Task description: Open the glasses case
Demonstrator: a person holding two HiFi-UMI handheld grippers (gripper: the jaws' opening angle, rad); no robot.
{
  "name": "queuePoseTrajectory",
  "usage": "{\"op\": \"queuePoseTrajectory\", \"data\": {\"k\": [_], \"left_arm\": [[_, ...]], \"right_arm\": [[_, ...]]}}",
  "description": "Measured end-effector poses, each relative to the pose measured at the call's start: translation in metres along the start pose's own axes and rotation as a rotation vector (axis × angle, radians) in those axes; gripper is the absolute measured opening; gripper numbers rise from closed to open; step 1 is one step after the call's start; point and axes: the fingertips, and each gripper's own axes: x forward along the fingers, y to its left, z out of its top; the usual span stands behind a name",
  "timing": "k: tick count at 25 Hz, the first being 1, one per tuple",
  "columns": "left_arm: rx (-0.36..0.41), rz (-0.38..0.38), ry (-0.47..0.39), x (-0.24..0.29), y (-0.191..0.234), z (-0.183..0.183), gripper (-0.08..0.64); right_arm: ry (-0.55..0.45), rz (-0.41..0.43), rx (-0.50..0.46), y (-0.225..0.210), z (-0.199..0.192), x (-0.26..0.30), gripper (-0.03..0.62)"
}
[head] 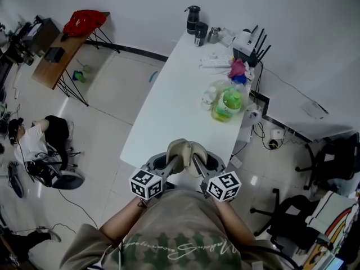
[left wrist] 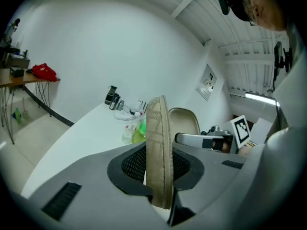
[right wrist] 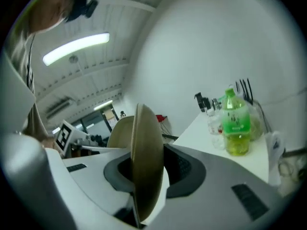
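A beige fabric glasses case point(head: 185, 152) hangs over the near end of the white table point(head: 169, 94), its two shells spread apart like a clam. My left gripper point(head: 172, 163) is shut on the left shell, which stands on edge between its pads in the left gripper view point(left wrist: 159, 147). My right gripper point(head: 198, 165) is shut on the right shell point(right wrist: 146, 157), also on edge. Each gripper view shows the other shell behind: the right one point(left wrist: 185, 121) and the left one point(right wrist: 120, 133). The case's inside is hidden.
At the table's far right stand a green bottle point(head: 227, 102), a clear bottle point(head: 209, 97) and a pink object point(head: 237, 69). Black cups point(head: 194, 20) and a router point(head: 247, 43) sit at the far end. A person point(head: 45, 139) sits at the left; an office chair point(head: 332, 162) is at the right.
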Motion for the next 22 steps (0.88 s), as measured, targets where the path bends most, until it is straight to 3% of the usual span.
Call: {"op": "queuePoseTrajectory", "data": {"k": [2, 5, 8, 10, 12, 15, 19, 22], "left_arm": [[-0.012, -0.117, 0.052, 0.002, -0.003, -0.01, 0.071], [-0.035, -0.256, 0.103, -0.002, -0.009, -0.02, 0.072], [-0.183, -0.403, 0.099, -0.011, -0.016, -0.023, 0.072], [-0.248, -0.472, 0.108, -0.011, -0.025, -0.025, 0.071], [-0.249, -0.502, 0.113, -0.008, -0.032, -0.024, 0.071], [-0.18, -0.473, 0.121, 0.002, -0.025, -0.026, 0.072], [-0.025, -0.399, 0.176, 0.019, -0.009, -0.046, 0.119], [0.082, -0.395, 0.272, 0.018, -0.001, -0.069, 0.169]], "right_arm": [[0.017, 0.073, 0.112, -0.008, -0.008, -0.002, 0.075], [0.061, 0.228, 0.277, -0.008, -0.021, -0.002, 0.065], [0.06, 0.452, 0.519, 0.006, -0.028, -0.003, 0.065], [0.043, 0.553, 0.61, 0.01, -0.028, -0.008, 0.064], [0.011, 0.593, 0.652, 0.01, -0.026, -0.013, 0.066], [-0.024, 0.51, 0.611, -0.005, -0.032, -0.01, 0.064], [0.026, 0.233, 0.55, -0.045, -0.06, 0.006, 0.066], [0.074, 0.043, 0.547, -0.086, -0.086, 0.013, 0.066]]}}
